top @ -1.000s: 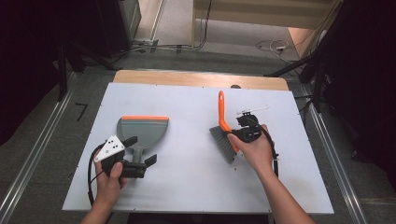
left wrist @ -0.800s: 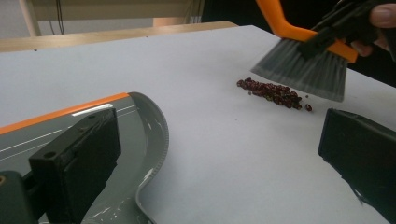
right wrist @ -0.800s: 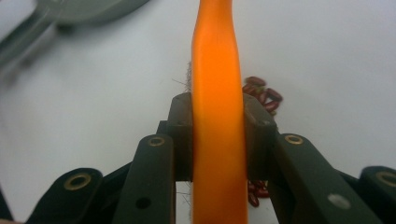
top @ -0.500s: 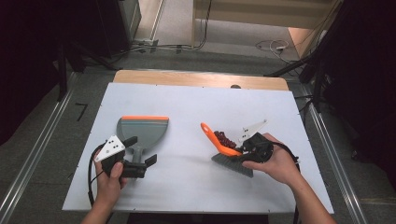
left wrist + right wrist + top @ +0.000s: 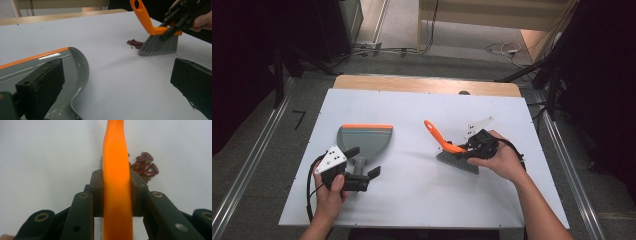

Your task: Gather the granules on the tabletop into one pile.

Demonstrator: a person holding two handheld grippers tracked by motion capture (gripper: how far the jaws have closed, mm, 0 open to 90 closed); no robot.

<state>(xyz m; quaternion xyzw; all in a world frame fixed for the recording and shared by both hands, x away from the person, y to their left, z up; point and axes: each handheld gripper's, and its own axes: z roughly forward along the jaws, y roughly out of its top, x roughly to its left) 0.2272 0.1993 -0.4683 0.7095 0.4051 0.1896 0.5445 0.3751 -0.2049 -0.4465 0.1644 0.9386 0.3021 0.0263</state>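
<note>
A grey dustpan with an orange front lip lies flat on the white table at the left; it also rises at the lower left as dustpan. My left gripper stands open at its handle, jaws wide apart, left gripper. My right gripper is shut on the orange handle of a brush, whose grey bristles rest on the table. A small pile of red beans lies against the bristles; beans sit just past the clamped handle.
The white tabletop has a wooden strip along its far edge. Metal rails run along the floor on both sides, and cables lie on the floor beyond the table.
The right gripper has tipped the brush from upright to leaning left and lowered its bristles onto the table beside the beans. The left gripper and dustpan have stayed put.
</note>
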